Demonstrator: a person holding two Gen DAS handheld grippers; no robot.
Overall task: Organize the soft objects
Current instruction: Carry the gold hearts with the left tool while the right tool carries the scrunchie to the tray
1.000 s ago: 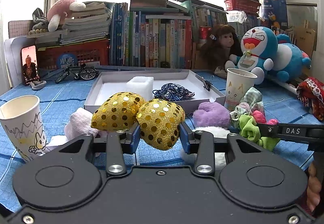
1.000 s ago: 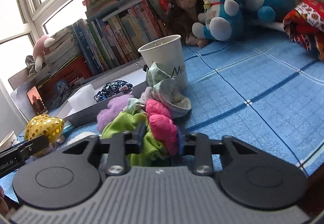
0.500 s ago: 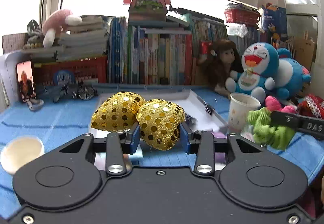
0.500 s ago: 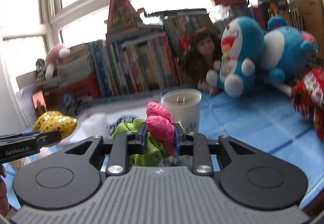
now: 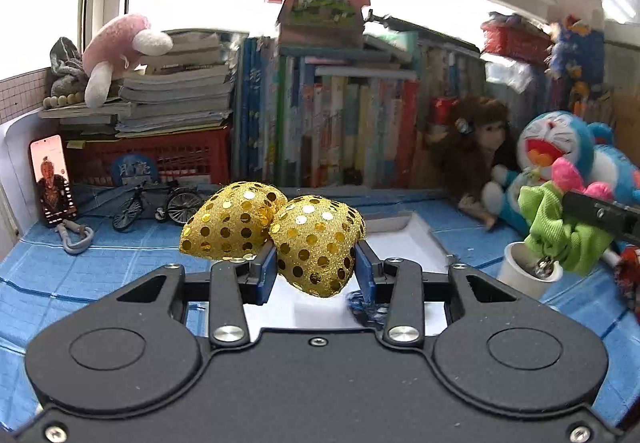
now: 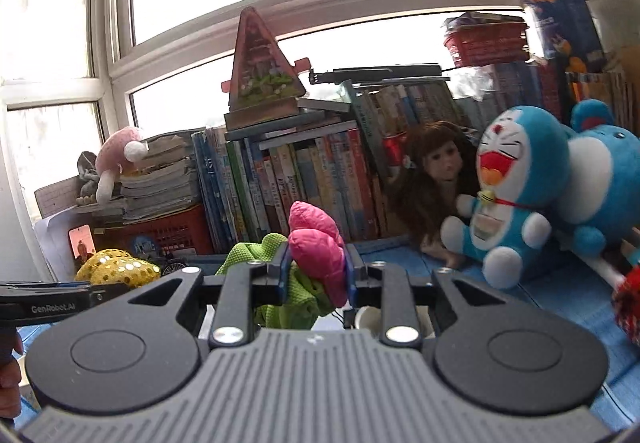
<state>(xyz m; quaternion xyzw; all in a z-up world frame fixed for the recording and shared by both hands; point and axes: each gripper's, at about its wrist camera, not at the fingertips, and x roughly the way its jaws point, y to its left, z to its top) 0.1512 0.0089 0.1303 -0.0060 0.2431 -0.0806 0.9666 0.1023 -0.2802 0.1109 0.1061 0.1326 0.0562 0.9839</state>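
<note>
My left gripper [image 5: 316,271] is shut on a gold sequined soft toy [image 5: 316,243] with two rounded lobes and holds it in the air above the white tray [image 5: 412,243]. My right gripper [image 6: 316,275] is shut on a pink and green soft toy [image 6: 316,247] and holds it up above a white paper cup [image 6: 368,319]. The pink and green toy also shows in the left wrist view [image 5: 560,223], over the cup [image 5: 528,275]. The gold toy shows at the left of the right wrist view [image 6: 116,267].
A blue cloth [image 5: 100,267] covers the table. Behind stand a row of books [image 5: 340,131], a red crate [image 5: 168,159], a phone [image 5: 54,179], a toy bicycle [image 5: 160,203], a doll [image 6: 436,179] and blue plush toys [image 6: 516,195]. A white block [image 5: 320,315] lies in the tray.
Both grippers have risen from the table with their toys. The left one has moved forward over the tray; the right one now hangs over the paper cup.
</note>
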